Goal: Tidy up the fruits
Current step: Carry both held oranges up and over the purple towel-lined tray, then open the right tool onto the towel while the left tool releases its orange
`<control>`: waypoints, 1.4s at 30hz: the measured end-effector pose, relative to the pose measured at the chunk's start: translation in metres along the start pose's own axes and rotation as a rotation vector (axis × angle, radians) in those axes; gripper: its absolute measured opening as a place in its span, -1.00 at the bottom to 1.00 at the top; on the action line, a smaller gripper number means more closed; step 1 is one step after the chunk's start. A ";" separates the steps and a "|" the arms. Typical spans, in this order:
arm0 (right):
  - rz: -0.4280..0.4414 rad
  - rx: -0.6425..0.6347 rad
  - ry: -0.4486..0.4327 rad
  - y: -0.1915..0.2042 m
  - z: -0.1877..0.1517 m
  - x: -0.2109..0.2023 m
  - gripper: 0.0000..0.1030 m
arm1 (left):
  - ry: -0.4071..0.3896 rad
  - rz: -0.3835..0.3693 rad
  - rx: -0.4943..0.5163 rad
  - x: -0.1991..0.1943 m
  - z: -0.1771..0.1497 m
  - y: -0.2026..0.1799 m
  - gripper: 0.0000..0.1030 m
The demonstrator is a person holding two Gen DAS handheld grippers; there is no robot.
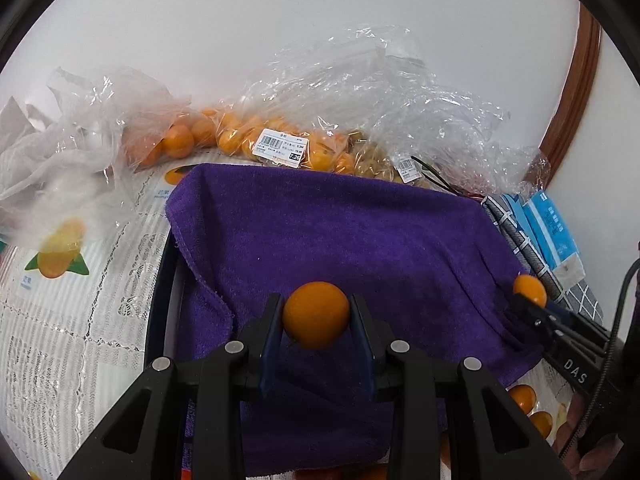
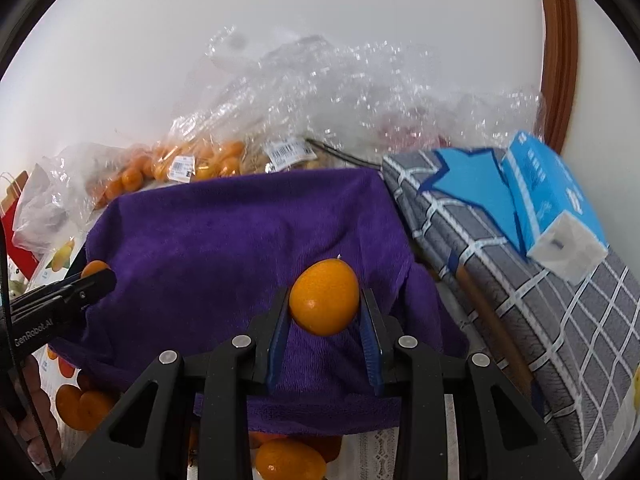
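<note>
Table under a white lace fruit-print cloth [image 1: 60, 320] carries a purple towel [image 1: 340, 240], bagged oranges [image 1: 240, 136], loose oranges [image 2: 82, 404] and a grey checked cloth [image 2: 520, 280]

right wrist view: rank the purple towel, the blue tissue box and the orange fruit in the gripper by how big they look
1. purple towel, by far the largest.
2. blue tissue box.
3. orange fruit held in the right gripper; it sits nearest the camera, so it looks bigger than it is, yet still smaller than the box.
</note>
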State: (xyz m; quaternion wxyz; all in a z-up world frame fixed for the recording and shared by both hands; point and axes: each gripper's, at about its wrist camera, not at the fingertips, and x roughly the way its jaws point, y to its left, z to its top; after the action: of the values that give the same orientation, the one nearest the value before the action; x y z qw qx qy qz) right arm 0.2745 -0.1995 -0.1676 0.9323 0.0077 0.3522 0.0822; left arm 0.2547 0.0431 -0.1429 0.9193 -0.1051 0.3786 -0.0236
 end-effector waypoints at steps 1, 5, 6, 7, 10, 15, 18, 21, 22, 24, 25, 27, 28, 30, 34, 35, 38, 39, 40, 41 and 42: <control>-0.004 0.002 0.007 -0.001 -0.001 0.002 -0.35 | 0.000 -0.001 -0.002 0.001 0.001 0.000 -0.40; -0.019 0.004 0.022 -0.001 -0.002 0.007 -0.35 | 0.007 -0.005 -0.009 0.002 0.001 0.001 -0.40; -0.020 0.006 0.024 -0.001 -0.003 0.008 -0.35 | 0.009 -0.004 -0.011 0.003 0.001 0.002 -0.40; -0.021 0.008 0.027 -0.001 -0.003 0.009 -0.35 | 0.012 -0.005 -0.012 0.003 0.002 0.002 -0.40; -0.015 0.015 0.038 -0.002 -0.004 0.012 -0.35 | 0.031 -0.016 -0.022 0.007 0.002 0.004 -0.40; -0.015 0.006 0.050 0.001 -0.004 0.015 -0.35 | 0.050 -0.014 -0.017 0.012 0.001 0.002 -0.40; -0.011 0.001 0.058 0.002 -0.005 0.017 -0.35 | 0.060 -0.013 -0.013 0.015 -0.001 0.001 -0.40; -0.010 -0.003 0.067 0.003 -0.005 0.018 -0.35 | 0.068 -0.022 -0.012 0.016 -0.002 0.001 -0.40; -0.009 -0.003 0.072 0.003 -0.005 0.019 -0.35 | 0.070 -0.023 -0.011 0.017 -0.002 0.001 -0.39; -0.006 -0.001 0.082 0.003 -0.004 0.020 -0.35 | 0.077 -0.027 -0.008 0.018 -0.003 0.000 -0.40; -0.005 0.000 0.087 0.003 -0.004 0.021 -0.35 | 0.083 -0.031 -0.007 0.019 -0.004 -0.001 -0.40; -0.006 0.000 0.094 0.003 -0.003 0.022 -0.35 | 0.090 -0.034 -0.004 0.020 -0.004 -0.002 -0.40; -0.007 -0.001 0.096 0.003 -0.003 0.022 -0.35 | 0.093 -0.034 0.000 0.021 -0.004 -0.003 -0.40; -0.009 -0.004 0.097 0.003 -0.004 0.021 -0.35 | 0.096 -0.036 0.005 0.021 -0.005 -0.003 -0.39; -0.007 -0.003 0.104 0.004 -0.004 0.022 -0.35 | 0.103 -0.035 0.008 0.022 -0.005 -0.004 -0.39; -0.006 -0.002 0.104 0.004 -0.003 0.022 -0.34 | 0.105 -0.037 0.009 0.022 -0.005 -0.004 -0.39; -0.003 -0.001 0.105 0.003 -0.003 0.022 -0.34 | 0.107 -0.039 0.009 0.023 -0.005 -0.004 -0.39; -0.003 -0.001 0.105 0.003 -0.003 0.022 -0.34 | 0.108 -0.041 0.008 0.023 -0.005 -0.004 -0.39; -0.003 -0.001 0.106 0.003 -0.003 0.022 -0.34 | 0.109 -0.041 0.007 0.023 -0.005 -0.004 -0.39; -0.002 0.000 0.106 0.003 -0.003 0.022 -0.34 | 0.108 -0.040 0.006 0.024 -0.005 -0.005 -0.39; -0.003 0.000 0.107 0.004 -0.003 0.022 -0.34 | 0.108 -0.040 0.006 0.024 -0.005 -0.004 -0.39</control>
State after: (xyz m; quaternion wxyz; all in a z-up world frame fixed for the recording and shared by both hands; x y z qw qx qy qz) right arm 0.2888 -0.1925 -0.1841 0.9122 0.0029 0.4015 0.0812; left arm 0.2683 0.0351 -0.1616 0.8972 -0.1085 0.4254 -0.0486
